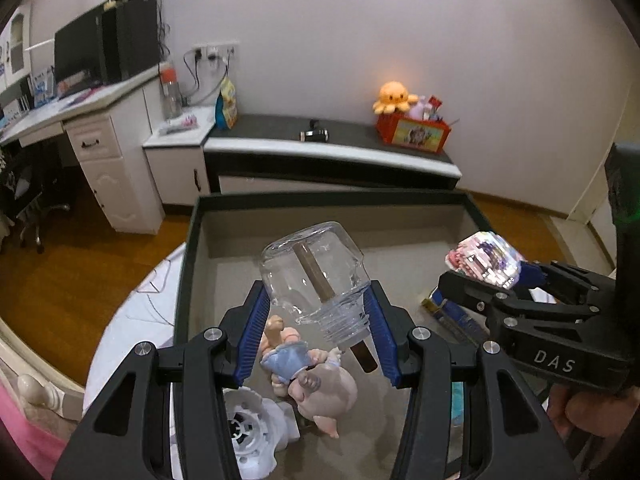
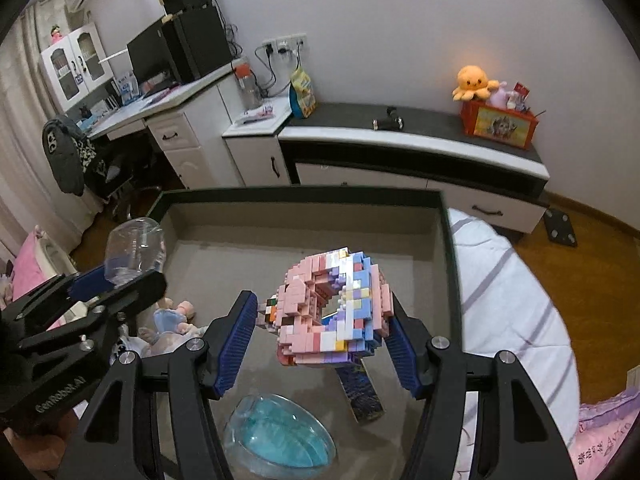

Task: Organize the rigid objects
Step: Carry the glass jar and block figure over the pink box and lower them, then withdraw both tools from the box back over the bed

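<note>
My left gripper (image 1: 316, 316) is shut on a clear glass bottle (image 1: 316, 272) with a brown stick inside, held tilted above the dark-rimmed box (image 1: 192, 240). The bottle also shows in the right wrist view (image 2: 134, 250). My right gripper (image 2: 324, 320) is shut on a pink and pastel brick-built ring model (image 2: 336, 308), held above the box (image 2: 448, 240). That model shows in the left wrist view (image 1: 486, 260) at the right. In the box lie a small doll figure (image 1: 308, 372), a white plastic toy (image 1: 252, 432), a clear blue egg-shaped case (image 2: 280, 436) and a dark blue flat box (image 2: 360, 392).
The box rests on a white striped bedcover (image 2: 512, 288). Behind it stands a low black-and-white cabinet (image 2: 400, 148) with an orange crate and a plush octopus (image 2: 474, 82). A white desk (image 2: 180, 128) with a monitor stands at the left. The floor is wood.
</note>
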A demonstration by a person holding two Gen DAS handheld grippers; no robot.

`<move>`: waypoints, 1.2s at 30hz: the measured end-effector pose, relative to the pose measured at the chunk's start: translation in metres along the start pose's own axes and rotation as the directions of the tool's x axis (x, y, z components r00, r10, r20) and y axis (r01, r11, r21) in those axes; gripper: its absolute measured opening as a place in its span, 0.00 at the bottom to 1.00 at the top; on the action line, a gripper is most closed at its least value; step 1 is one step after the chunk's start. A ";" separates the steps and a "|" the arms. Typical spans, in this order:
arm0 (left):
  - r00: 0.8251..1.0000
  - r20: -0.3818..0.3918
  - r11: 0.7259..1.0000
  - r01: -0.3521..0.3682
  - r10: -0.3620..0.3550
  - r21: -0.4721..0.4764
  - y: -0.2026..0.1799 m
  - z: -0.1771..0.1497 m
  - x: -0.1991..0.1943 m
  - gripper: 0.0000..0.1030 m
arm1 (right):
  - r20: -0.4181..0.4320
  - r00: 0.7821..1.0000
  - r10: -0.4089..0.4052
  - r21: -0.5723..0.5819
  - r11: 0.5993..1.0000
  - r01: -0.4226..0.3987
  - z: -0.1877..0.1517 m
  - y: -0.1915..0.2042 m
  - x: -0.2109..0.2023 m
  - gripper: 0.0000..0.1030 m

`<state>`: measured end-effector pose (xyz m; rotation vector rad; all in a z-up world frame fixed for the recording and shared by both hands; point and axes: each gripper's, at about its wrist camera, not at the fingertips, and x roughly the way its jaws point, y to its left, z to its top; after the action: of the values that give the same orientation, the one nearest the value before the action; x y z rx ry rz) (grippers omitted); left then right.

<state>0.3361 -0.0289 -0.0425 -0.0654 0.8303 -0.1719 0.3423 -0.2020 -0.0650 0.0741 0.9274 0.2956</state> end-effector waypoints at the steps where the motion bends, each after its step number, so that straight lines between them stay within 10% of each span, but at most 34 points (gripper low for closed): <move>1: 1.000 -0.005 1.000 -0.003 0.003 -0.004 0.001 -0.001 0.002 0.49 | -0.002 1.000 0.003 0.007 1.000 -0.003 -0.001 -0.001 0.001 0.65; 10: 0.992 0.115 0.998 -0.050 0.054 -0.034 0.012 -0.016 -0.045 1.00 | 0.044 0.999 -0.005 0.034 0.999 0.003 -0.011 -0.001 -0.029 1.00; 36: 0.968 0.245 0.996 -0.037 0.057 -0.087 0.007 -0.152 -0.191 1.00 | 0.320 0.947 -0.035 0.021 0.999 0.029 -0.158 0.052 -0.183 1.00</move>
<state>0.0975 0.0130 -0.0066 -0.1412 0.5890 -0.0822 0.1019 -0.2142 -0.0083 0.1186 0.6064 0.2370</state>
